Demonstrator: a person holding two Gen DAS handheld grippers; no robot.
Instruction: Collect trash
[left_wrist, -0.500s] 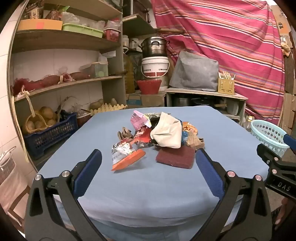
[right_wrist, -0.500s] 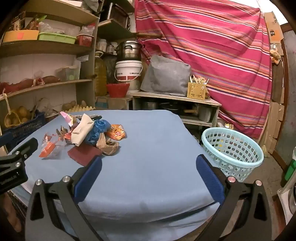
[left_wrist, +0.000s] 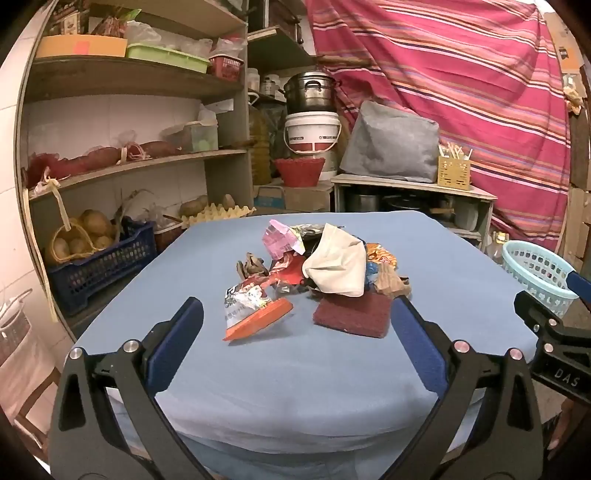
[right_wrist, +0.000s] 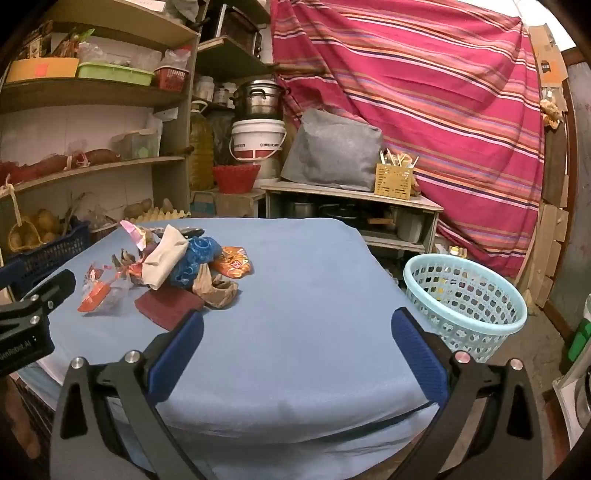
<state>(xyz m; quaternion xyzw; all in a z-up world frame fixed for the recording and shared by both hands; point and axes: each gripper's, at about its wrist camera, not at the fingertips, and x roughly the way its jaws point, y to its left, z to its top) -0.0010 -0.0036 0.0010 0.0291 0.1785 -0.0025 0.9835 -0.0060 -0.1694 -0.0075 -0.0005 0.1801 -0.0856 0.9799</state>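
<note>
Your two grippers hover at the near edge of a worktop (left_wrist: 295, 376) draped in soft blue cloth, both with blue-padded jaws spread wide and nothing between them. The left gripper (left_wrist: 295, 332) faces the trash pile (left_wrist: 317, 273), heaped mid-worktop: a crumpled cream cloth (left_wrist: 338, 267), a flat maroon scouring pad (left_wrist: 352, 315) lying nearest your right finger, a crinkled foil wrapper with an orange edge (left_wrist: 255, 312) tilted to the left of it, and a pink pleated paper (left_wrist: 279, 240) at the back. The right gripper (right_wrist: 295, 332) points at bare cloth; from its view the pile sits to the left and shows what the other view mostly hides: a blue patterned bag (right_wrist: 194, 264), a brown crumpled bag (right_wrist: 216, 290) and an orange snack packet (right_wrist: 234, 266). That view also shows in full the one pale-blue perforated plastic basket (right_wrist: 467, 295), round and standing on the floor just beside the worktop's right side; the left view catches only part of it. Behind hangs a striped red curtain (right_wrist: 424, 92).
</note>
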